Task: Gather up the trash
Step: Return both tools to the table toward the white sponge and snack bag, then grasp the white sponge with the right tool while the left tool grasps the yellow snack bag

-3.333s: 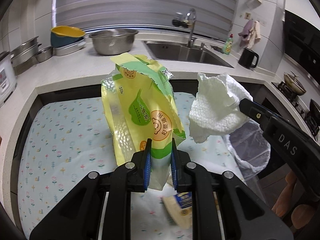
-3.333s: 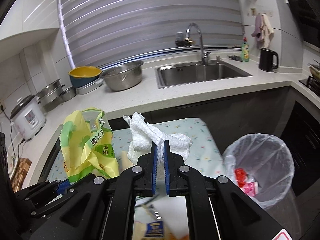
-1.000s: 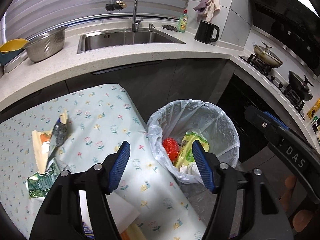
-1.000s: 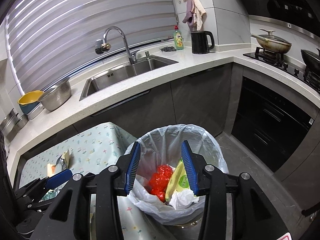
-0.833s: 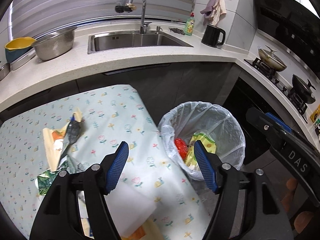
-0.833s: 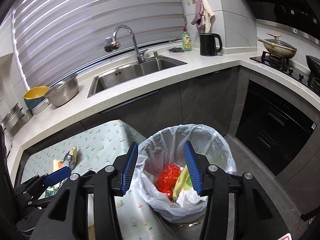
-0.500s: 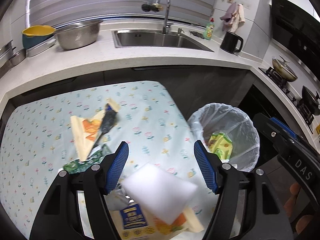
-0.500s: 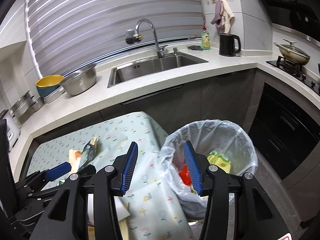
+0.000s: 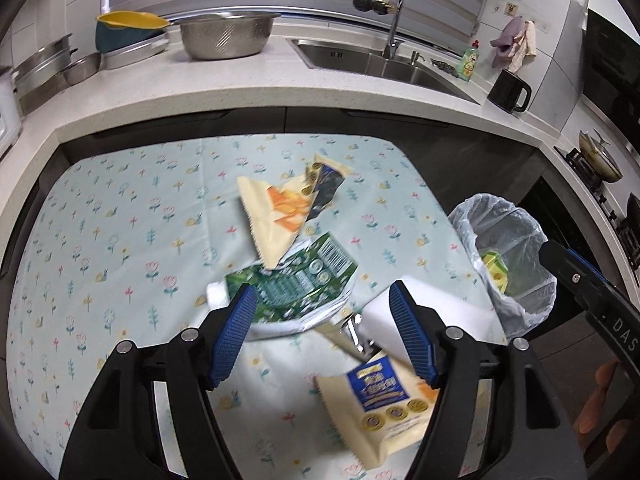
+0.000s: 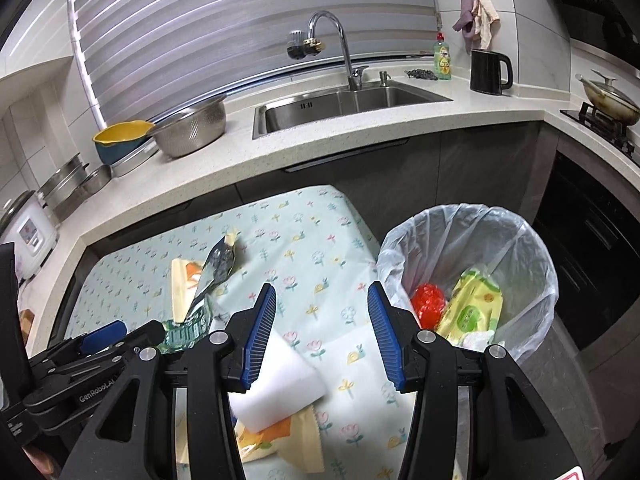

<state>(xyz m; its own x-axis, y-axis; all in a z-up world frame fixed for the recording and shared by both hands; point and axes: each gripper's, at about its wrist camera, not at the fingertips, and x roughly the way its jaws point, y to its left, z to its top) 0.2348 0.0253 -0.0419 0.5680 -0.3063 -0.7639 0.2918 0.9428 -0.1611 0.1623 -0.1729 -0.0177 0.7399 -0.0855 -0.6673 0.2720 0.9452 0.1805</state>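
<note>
Both claws are empty. The left claw (image 9: 322, 330) stands wide, its jaws having just been opening; the right claw (image 10: 322, 330) is about half open. Bring the left claw down over the green wrapper (image 9: 294, 286), which lies between and just ahead of its fingertips on the desk (image 9: 120, 216). Close only once both pads flank it. The white block (image 9: 424, 314) by the right fingertip must stay outside. The trash bin (image 10: 520, 240) waits right of the right claw.
</note>
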